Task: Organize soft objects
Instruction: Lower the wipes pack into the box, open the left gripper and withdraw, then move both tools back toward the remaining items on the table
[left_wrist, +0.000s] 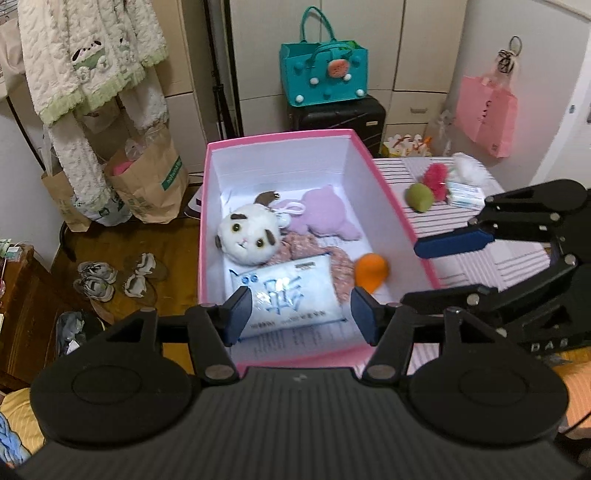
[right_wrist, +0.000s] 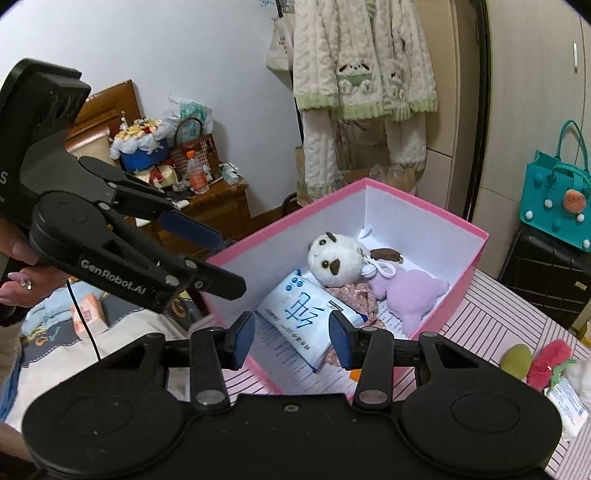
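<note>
- The left gripper (left_wrist: 297, 314) hangs over the near end of the pink box (left_wrist: 391, 206), its fingers spread and holding nothing.
- The right gripper (right_wrist: 291, 339) is also spread and empty, above the near wall of the same box.
- Inside the box a white tissue pack (left_wrist: 290, 295) lies on a floral cloth (left_wrist: 341, 271); the cloth is mostly hidden under the pack.
- A white plush head (left_wrist: 247, 236) with brown patches sits at the far left of the box, touching a purple plush (left_wrist: 327, 216) to its right.
- An orange sponge (left_wrist: 371, 271) lies by the right wall of the box; in the right wrist view only a small orange piece of it shows behind the gripper finger.
- On the striped tabletop (left_wrist: 436, 218), right of the box, stay a green sponge (left_wrist: 419, 197), a red fluffy thing (left_wrist: 436, 179), a white fluffy thing (left_wrist: 469, 168) and a small pack (left_wrist: 465, 195); these are blurred and close together.
- The print on the tissue pack I cannot read.
</note>
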